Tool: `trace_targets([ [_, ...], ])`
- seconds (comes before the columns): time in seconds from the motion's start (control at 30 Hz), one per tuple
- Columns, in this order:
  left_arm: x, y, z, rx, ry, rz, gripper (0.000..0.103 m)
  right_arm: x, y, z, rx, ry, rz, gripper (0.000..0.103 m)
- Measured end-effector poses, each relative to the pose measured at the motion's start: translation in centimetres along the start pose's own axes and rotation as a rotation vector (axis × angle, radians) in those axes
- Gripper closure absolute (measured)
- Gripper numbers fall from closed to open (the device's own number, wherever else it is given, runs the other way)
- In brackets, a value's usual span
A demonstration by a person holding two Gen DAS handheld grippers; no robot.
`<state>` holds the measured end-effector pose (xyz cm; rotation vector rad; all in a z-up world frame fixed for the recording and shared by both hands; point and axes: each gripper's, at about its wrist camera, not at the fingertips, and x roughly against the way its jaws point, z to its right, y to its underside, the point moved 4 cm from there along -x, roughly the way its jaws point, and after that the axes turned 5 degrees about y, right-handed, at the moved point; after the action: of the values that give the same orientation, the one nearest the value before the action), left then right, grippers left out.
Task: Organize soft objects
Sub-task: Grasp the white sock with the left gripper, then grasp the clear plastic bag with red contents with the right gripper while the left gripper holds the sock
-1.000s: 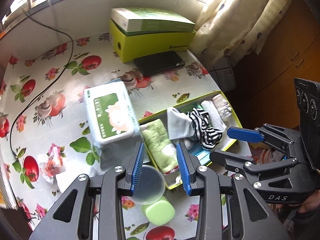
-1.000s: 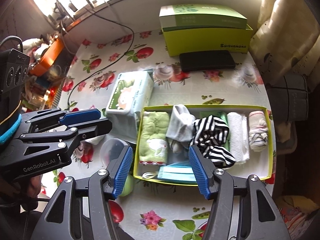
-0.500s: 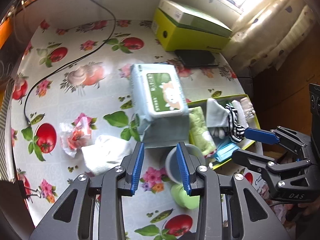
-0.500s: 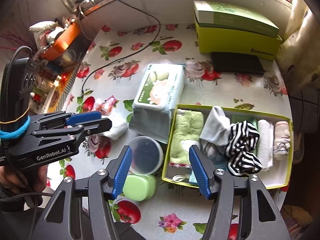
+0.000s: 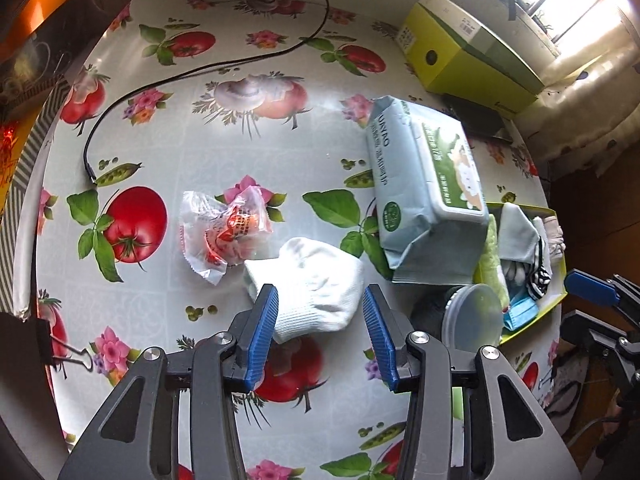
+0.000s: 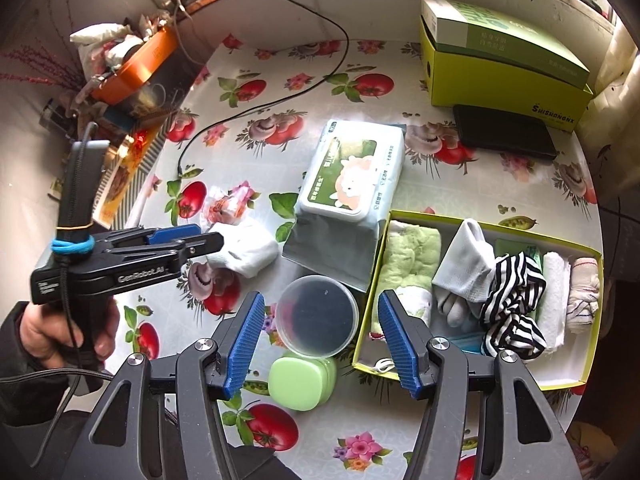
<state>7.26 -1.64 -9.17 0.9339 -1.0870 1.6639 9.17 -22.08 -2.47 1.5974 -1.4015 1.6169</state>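
The white sock (image 5: 316, 280) lies bunched on the table (image 5: 240, 152), between the crinkled snack wrapper (image 5: 224, 232) and the pack of wet wipes (image 5: 424, 196). It looks light, limp and knitted, with a ribbed cuff toward the camera, so it should squash flat under any pinch and sag from wherever it is lifted. A hold across the thick folded middle seems safest (a bite on the thin cuff edge could let the rest trail).

The left claw (image 5: 320, 320) hangs just above it, its ribbed blue pads either side of the cuff end; its jaws are opening, with the sock between them but not pressed. The right claw (image 6: 322, 340) stands partly open and holds nothing, poised over a clear plastic lid (image 6: 316, 316) and a smooth green case (image 6: 300, 380).

To the right sits the yellow-green cardboard tray (image 6: 592, 320), already lined with soft rolls: a fuzzy green towel (image 6: 408, 256), a grey sock (image 6: 464, 268), a striped sock (image 6: 516, 304). The table wears a glossy, slick-looking oilcloth printed with tomatoes.
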Motion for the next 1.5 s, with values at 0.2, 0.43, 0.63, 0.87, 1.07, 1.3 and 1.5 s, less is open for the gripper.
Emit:
trace_targets([
  [0.2,-2.8,0.0,-0.2,-0.003,-0.011,-0.044,0.057,-0.4,-0.2,-0.1,0.005,0.006,-0.012,0.044],
  [0.43,-4.9,0.4,0.6,-0.052,-0.051,-0.077,0.057,-0.6,-0.5,0.0,0.007,0.010,-0.016,0.044],
  [0.63,-4.9,0.5,0.6,-0.061,-0.052,-0.077,0.085,-0.9,-1.1,-0.6,0.025,0.006,-0.018,0.044],
  [0.87,-1.8,0.9,-1.2,-0.012,-0.017,-0.031,0.091,-1.2,-1.9,-1.9,0.058,-0.006,-0.022,0.044],
  [1.07,1.4,0.5,-3.6,0.055,-0.005,0.039,0.091,-2.3,-2.8,-3.9,0.108,-0.025,-0.039,0.044],
  [1.3,3.0,1.0,-7.6,0.152,-0.031,0.078,0.091,-5.3,-4.5,-7.5,0.188,-0.066,-0.074,0.044],
  [1.5,3.3,1.5,-9.8,0.213,-0.039,0.096,0.091,-9.0,-6.4,-11.3,0.276,-0.086,-0.105,0.044],
])
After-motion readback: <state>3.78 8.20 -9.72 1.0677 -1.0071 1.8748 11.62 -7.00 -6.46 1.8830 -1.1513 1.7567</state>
